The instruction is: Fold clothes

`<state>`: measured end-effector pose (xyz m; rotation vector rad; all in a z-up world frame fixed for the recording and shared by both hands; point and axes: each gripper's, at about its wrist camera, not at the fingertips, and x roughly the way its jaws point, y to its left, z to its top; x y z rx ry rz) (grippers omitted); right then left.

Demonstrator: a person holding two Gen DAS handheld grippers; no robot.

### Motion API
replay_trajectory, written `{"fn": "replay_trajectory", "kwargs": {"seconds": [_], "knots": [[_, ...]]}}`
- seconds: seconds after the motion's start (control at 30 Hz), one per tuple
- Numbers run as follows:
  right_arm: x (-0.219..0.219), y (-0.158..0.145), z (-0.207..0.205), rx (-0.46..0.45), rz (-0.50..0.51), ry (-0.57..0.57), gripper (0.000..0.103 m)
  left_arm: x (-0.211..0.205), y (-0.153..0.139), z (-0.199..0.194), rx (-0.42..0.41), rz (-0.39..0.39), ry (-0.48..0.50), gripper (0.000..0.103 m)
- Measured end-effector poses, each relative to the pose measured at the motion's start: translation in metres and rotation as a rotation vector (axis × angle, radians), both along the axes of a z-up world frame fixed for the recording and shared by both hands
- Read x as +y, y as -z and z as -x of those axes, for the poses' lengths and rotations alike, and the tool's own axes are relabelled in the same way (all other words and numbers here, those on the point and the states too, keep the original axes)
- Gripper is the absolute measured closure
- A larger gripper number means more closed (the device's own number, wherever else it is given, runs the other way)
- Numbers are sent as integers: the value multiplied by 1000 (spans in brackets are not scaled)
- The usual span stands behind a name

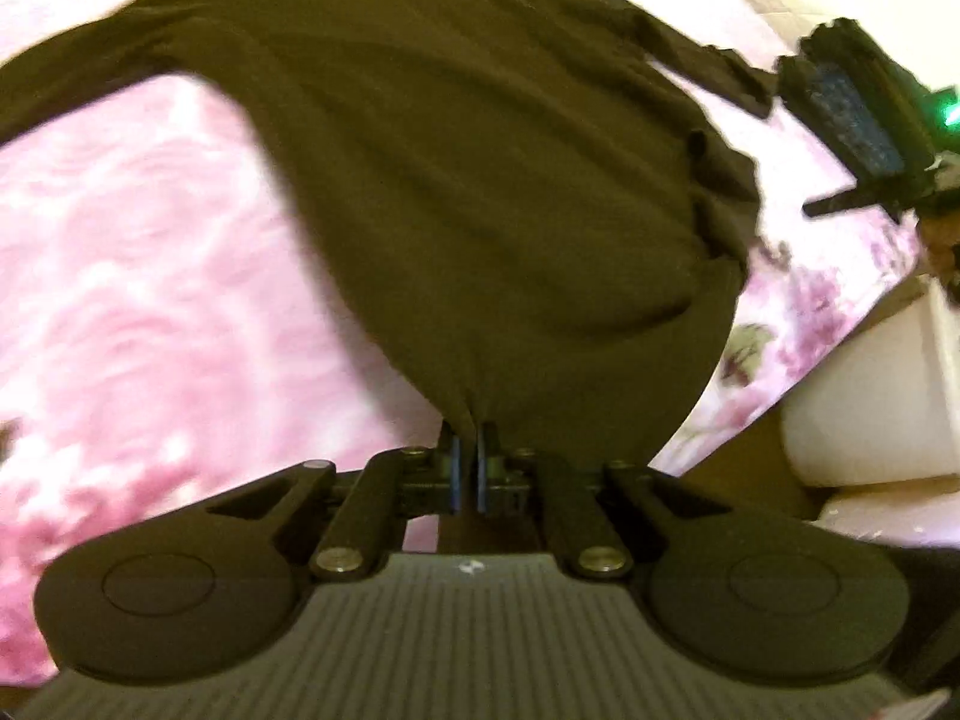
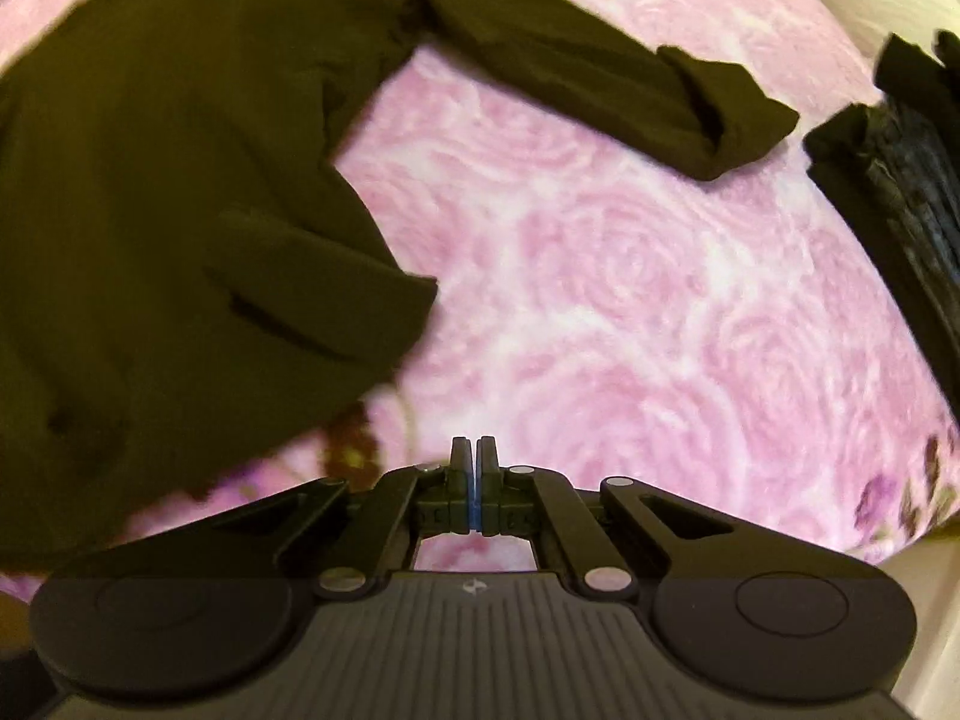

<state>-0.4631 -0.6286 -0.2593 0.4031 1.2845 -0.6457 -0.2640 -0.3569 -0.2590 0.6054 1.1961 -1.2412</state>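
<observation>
A dark brown long-sleeved top (image 1: 480, 180) lies spread on a pink rose-patterned bedspread (image 1: 150, 300). My left gripper (image 1: 468, 438) is shut on the top's near hem, and the cloth gathers to a point between the pads. In the right wrist view the top (image 2: 150, 210) fills the left side, with one sleeve reaching right to its cuff (image 2: 738, 120). My right gripper (image 2: 474, 447) hovers over bare bedspread (image 2: 630, 300) to the right of the hem corner (image 2: 414, 300). Its pads are together and no cloth shows between them.
A dark bulky object with a bluish textured face (image 1: 858, 120) sits past the sleeve cuff, seen too in the right wrist view as the dark object (image 2: 888, 180). The bed's edge runs along the right, with cream furniture (image 1: 870, 408) beyond it.
</observation>
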Motion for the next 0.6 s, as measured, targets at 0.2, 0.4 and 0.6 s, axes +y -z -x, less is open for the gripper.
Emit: {"fn": "replay_trajectory", "kwargs": {"seconds": [0.2,0.4,0.6], "knots": [[15,-4,-40,-154,37,-7,19,22,11,-5,-7,-25,-44,102],[21,37,-85,-104,74,-1,16,29,19,12,-38,-67,-40,103],[13,38,-58,-57,63,-7,100,43,10,18,-73,-117,-39,103]]}}
